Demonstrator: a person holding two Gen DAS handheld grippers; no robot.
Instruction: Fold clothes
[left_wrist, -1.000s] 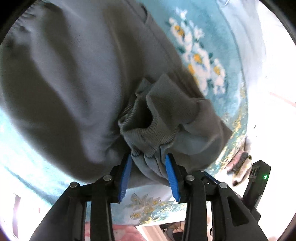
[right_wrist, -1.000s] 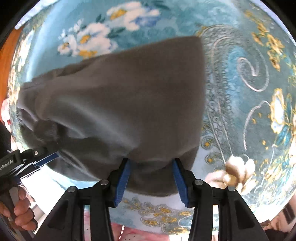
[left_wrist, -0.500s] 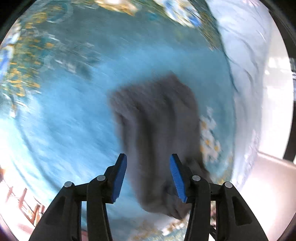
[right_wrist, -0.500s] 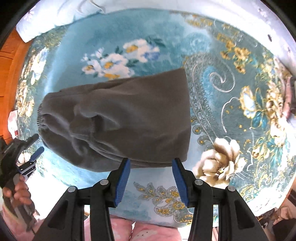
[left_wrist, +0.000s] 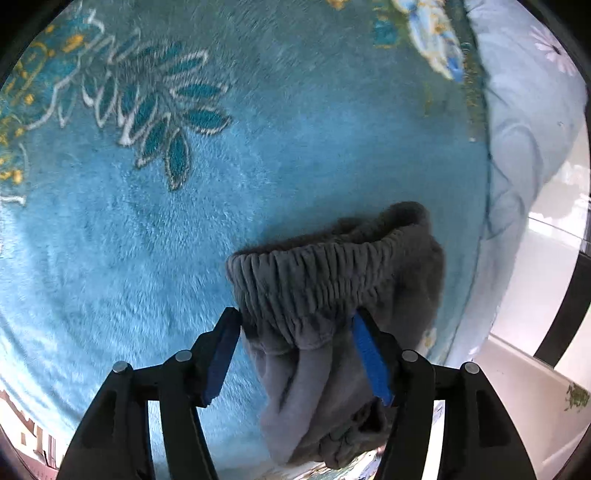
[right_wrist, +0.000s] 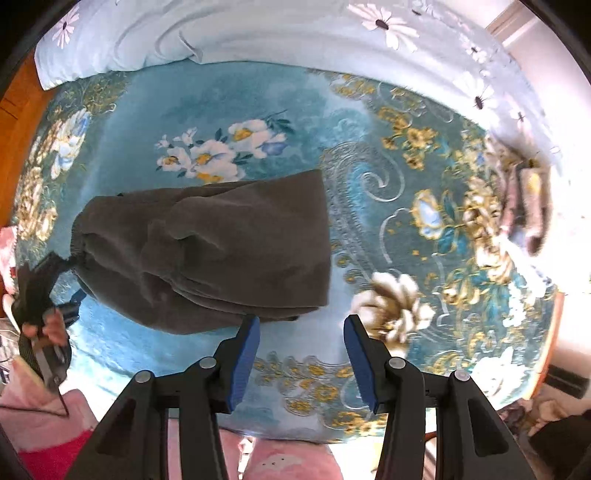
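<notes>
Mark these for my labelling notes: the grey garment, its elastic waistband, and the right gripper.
grey garment (right_wrist: 229, 251): right wrist view, middle of the folded body.
elastic waistband (left_wrist: 314, 273): left wrist view, gathered band.
right gripper (right_wrist: 301, 332): right wrist view, between the fingertips.

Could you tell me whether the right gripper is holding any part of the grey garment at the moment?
No, the right gripper is open with only the floral blanket showing between its fingers, and the grey garment lies beyond them.

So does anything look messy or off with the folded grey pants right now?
Yes: the grey pants lie folded on the blanket, but the elastic waistband end is bunched and rumpled between the left gripper fingers.
</notes>
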